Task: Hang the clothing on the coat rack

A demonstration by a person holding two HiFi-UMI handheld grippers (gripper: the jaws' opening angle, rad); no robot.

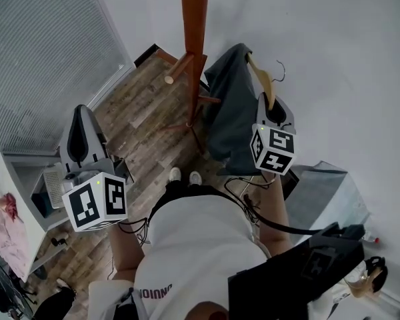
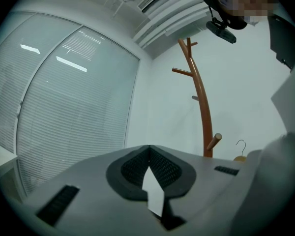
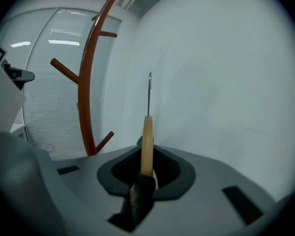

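- Floorboards of brown wood-grain planks run under everything.
- Tall reddish-brown wooden coat rack, a smooth round pole with angled pegs, stands by the white wall.
- Dark grey limp cloth garment hangs just beside the rack's pole, draped on the hanger.
- Right hand-held gripper pinches the hanger's shoulder edge-on, with the garment directly beneath it.
- Left hand-held gripper is pressed together on nothing, well apart from the garment.
- Pale curved wooden hanger carries a thin metal hook.
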